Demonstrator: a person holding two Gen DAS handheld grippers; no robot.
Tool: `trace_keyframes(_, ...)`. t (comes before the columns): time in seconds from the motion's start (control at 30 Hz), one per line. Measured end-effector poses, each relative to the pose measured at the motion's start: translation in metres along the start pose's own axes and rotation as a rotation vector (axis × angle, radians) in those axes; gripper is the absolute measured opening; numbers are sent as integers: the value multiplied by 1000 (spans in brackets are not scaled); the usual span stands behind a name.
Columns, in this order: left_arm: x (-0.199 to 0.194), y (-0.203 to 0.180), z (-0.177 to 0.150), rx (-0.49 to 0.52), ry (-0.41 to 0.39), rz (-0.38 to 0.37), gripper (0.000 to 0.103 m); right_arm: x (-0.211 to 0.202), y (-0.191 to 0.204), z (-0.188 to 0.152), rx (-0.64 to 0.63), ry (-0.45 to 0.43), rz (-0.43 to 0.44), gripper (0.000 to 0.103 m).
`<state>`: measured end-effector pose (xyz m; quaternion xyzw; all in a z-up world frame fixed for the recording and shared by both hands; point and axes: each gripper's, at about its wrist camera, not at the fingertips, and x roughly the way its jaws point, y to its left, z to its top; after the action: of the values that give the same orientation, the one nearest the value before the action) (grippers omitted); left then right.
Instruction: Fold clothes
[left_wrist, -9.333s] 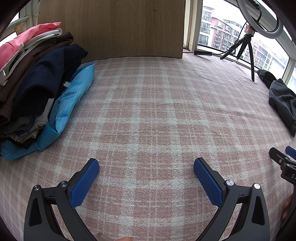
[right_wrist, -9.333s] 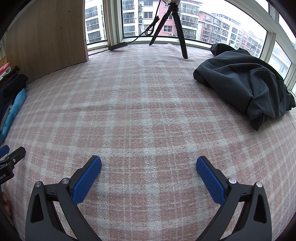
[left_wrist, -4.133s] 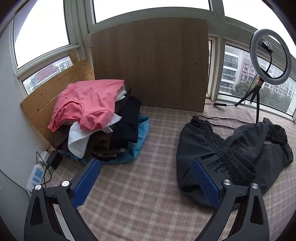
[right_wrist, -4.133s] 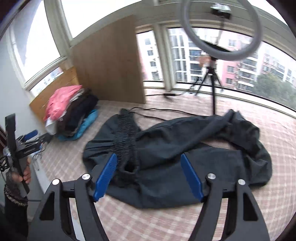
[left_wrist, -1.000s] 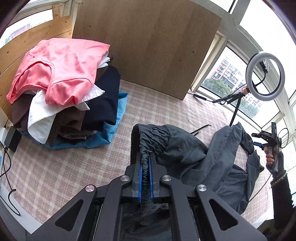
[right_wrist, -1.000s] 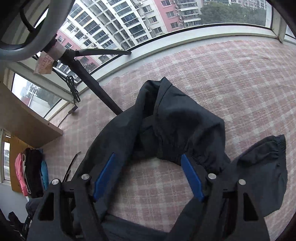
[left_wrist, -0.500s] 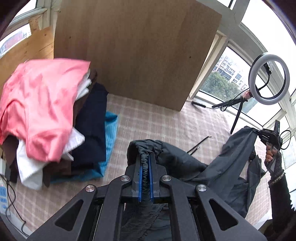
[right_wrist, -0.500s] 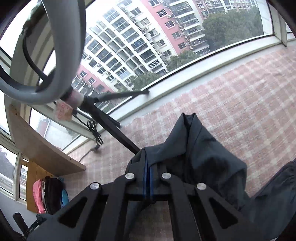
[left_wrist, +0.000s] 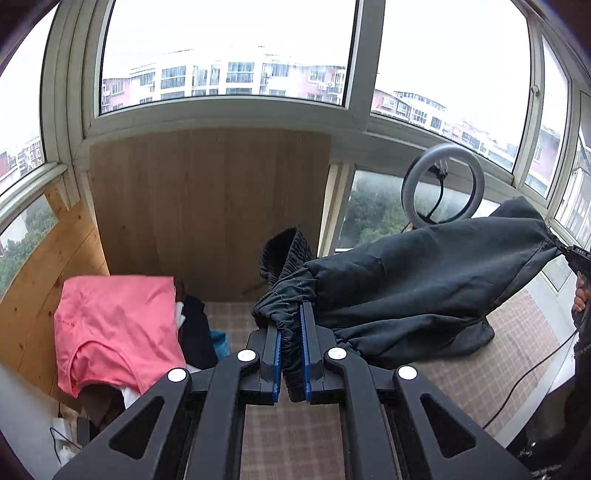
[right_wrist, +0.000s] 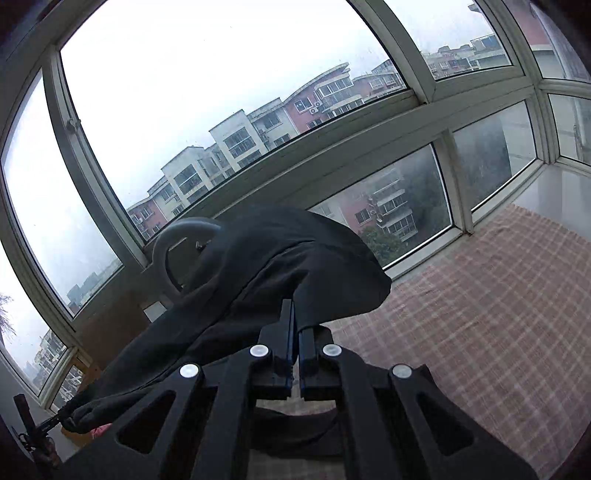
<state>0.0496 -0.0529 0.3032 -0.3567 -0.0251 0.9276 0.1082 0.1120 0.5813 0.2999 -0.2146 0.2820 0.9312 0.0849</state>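
Note:
Dark grey trousers (left_wrist: 417, 291) hang stretched in the air between my two grippers. My left gripper (left_wrist: 291, 332) is shut on the gathered elastic waistband. My right gripper (right_wrist: 297, 325) is shut on the other end of the trousers (right_wrist: 280, 266), which drape over it to the left. In the left wrist view the right gripper (left_wrist: 574, 254) shows at the far right edge, holding the cloth taut. In the right wrist view the left gripper (right_wrist: 55, 419) shows at the lower left on the waistband.
A pile of folded clothes with a pink top (left_wrist: 114, 325) sits at the left by a wooden board (left_wrist: 210, 206). A ring light (left_wrist: 441, 188) stands by the window. The pink plaid surface (right_wrist: 480, 317) lies below. A cable (left_wrist: 528, 376) runs at the right.
Both grippers have lifted and tilted up, raising the trousers off the plaid surface and stretching them between them. The windows now fill both views.

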Motion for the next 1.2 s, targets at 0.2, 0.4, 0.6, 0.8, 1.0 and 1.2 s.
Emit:
trace_keyframes(0.2,71,16,-164,-92,358,-9,8,8,-118,-183,169,374,-273,2)
trace_keyframes(0.4,90,32,-253,-181,502,-46,7,-9,-166,-253,226,515,-378,2)
trace_keyframes(0.6,73,37,-262,-139,515,-79,9,-27,-171,-248,180,525,-395,3)
trace_keyframes(0.8,57,58,-258,-122,526,21,11,-56,-173,-238,188,514,-387,21)
trace_keyframes(1.0,36,43,-226,-143,419,-13,11,-43,-172,-166,158,364,-328,54)
trace_keyframes(1.2,78,-52,-217,21,454,-127,11,64,-211,-106,36,397,-445,64)
